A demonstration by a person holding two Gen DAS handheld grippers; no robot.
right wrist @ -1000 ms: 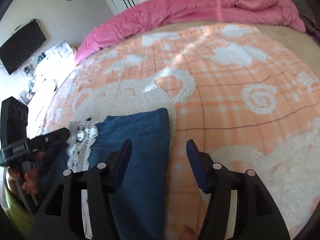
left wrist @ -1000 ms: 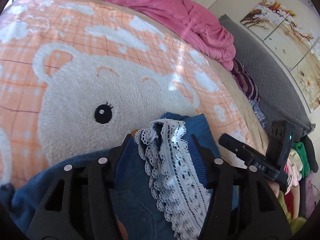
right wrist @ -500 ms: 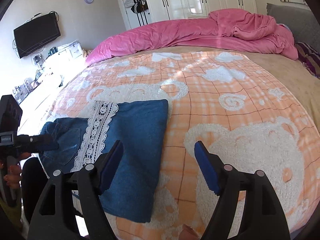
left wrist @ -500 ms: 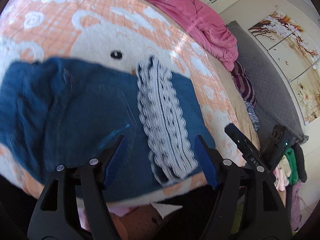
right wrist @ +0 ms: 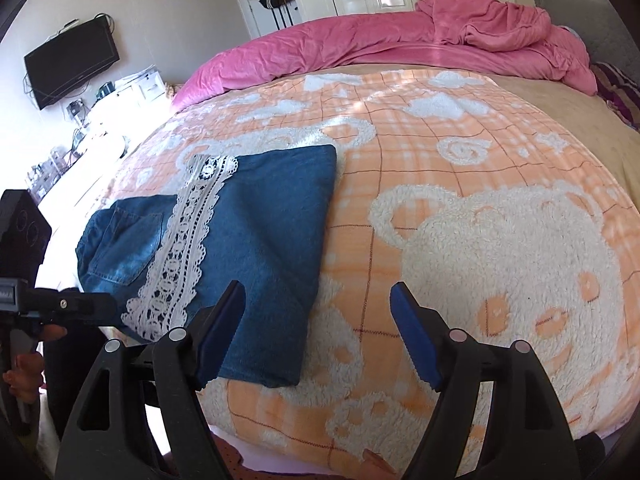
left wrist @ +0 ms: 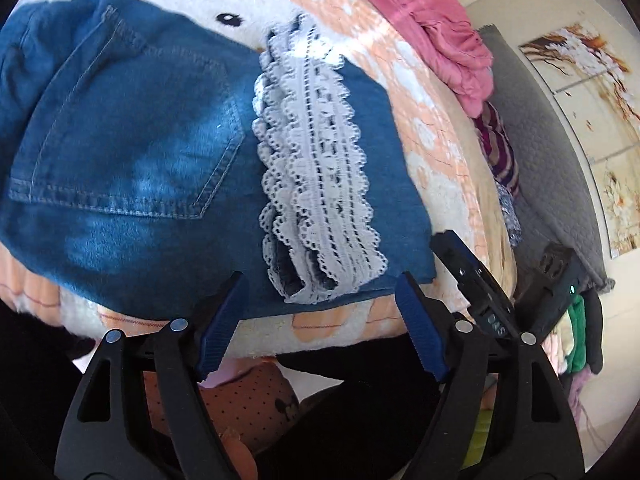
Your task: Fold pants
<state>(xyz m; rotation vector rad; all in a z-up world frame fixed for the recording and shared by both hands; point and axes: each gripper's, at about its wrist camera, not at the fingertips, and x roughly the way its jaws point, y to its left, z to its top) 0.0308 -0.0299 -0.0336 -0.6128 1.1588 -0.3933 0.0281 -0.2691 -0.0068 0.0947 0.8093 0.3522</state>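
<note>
The lace has been let go, and the folded pants (left wrist: 168, 152) now lie ahead of both wide-open, empty grippers (left wrist: 320, 312) (right wrist: 318, 320).

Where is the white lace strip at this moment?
The white lace strip lies across the folded denim pants, beside the back pocket. In the right wrist view it is on the left, on the orange bear blanket near the bed's front edge.

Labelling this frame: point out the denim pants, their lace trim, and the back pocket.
denim pants (right wrist: 276, 248), right wrist view, plain folded panel.
lace trim (left wrist: 316, 160), left wrist view, middle of the white strip.
back pocket (left wrist: 132, 136), left wrist view, centre of the stitched patch.
</note>
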